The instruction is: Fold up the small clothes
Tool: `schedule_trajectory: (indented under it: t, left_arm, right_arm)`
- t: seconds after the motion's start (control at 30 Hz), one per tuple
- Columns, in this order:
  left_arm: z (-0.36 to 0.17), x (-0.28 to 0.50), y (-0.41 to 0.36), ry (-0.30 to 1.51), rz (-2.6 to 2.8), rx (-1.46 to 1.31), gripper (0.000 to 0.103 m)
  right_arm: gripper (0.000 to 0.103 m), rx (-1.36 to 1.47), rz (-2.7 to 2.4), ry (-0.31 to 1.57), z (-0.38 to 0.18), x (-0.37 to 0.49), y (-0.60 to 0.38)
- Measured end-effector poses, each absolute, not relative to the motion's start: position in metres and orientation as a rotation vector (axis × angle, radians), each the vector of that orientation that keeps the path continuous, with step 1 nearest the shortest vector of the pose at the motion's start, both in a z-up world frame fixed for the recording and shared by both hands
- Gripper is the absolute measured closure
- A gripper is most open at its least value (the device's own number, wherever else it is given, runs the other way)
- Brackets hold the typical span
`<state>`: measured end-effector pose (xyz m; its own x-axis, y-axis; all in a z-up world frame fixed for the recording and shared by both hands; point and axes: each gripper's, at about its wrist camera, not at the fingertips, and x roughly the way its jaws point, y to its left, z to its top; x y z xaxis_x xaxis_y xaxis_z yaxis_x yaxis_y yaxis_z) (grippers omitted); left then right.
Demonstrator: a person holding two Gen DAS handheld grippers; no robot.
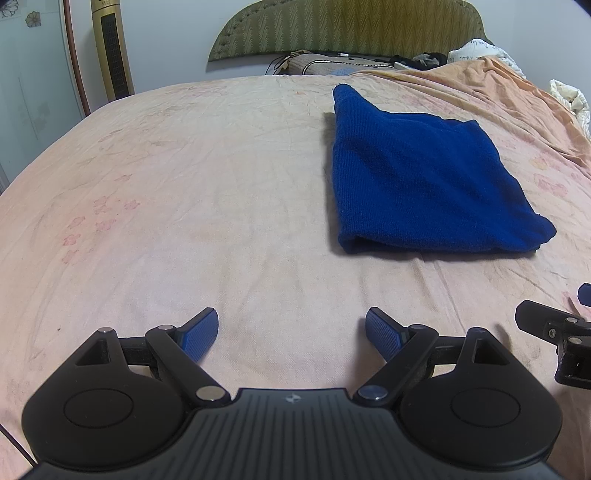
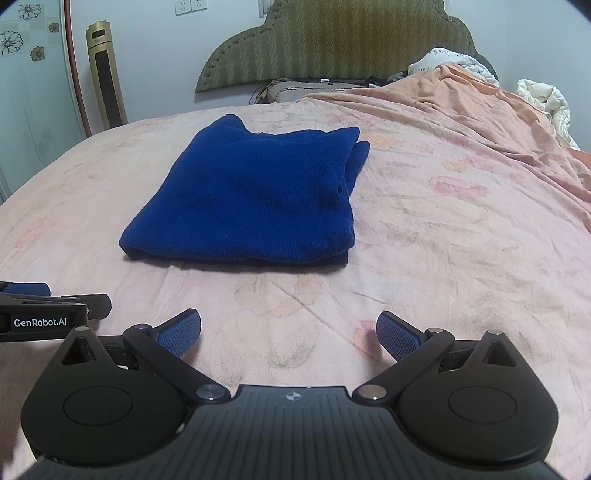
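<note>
The left gripper hovers low over the bed, its jaws spread wide with nothing between the blue pads. The right gripper does likewise, jaws wide apart and holding nothing, its pads clear of the sheet's faded flower print.

A blue garment lies folded into a rough square on the bed. In the left wrist view it sits at about 1 o'clock from the gripper, well apart from the fingertips, with a narrow part reaching away toward the headboard. In the right wrist view the same blue garment lies at about 11 o'clock, its folded edge nearest the camera and its layered edges stacked on the right side.

The two tools sit side by side: the right gripper shows at 3 o'clock in the left view, and the left gripper at 9 o'clock in the right view.

Beyond the garment, a rumpled orange cover is heaped at 1 o'clock, with white bedding behind it. A gold tower appliance stands against the wall at 11 o'clock
</note>
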<state>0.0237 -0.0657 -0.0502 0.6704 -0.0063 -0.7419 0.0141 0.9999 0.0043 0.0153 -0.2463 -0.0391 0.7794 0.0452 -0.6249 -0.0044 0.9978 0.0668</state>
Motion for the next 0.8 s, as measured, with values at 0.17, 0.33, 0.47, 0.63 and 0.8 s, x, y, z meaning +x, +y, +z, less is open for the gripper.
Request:
schedule_trajectory:
  t: [0.17,0.33,0.47,0.63,0.8]
  left_arm:
    - [-0.0519,0.0246,-0.0663,0.835,-0.012,0.014,0.016]
    - [-0.0522,0.0247,-0.0667,0.835,-0.014,0.018,0.016]
    - [-0.0519,0.0247,-0.0664,0.833,-0.015,0.019,0.016]
    - [-0.0514,0.0241,-0.0659,0.830,-0.018,0.018,0.016]
    - [-0.0515,0.0242,-0.0649,0.833,-0.019,0.015,0.016]
  right_arm:
    - [0.000,0.063,0.028,0.677,-0.0387,0.0147,-0.2458]
    - [0.000,0.063,0.030,0.677,-0.0389,0.0150,-0.2456]
    - [0.000,0.064,0.029,0.678,-0.0389,0.0151,-0.2454]
    - [0.000,0.060,0.031,0.684,-0.0389,0.0177,-0.2428]
    - [0.000,0.057,0.037,0.688,-0.0395,0.0201,-0.2423]
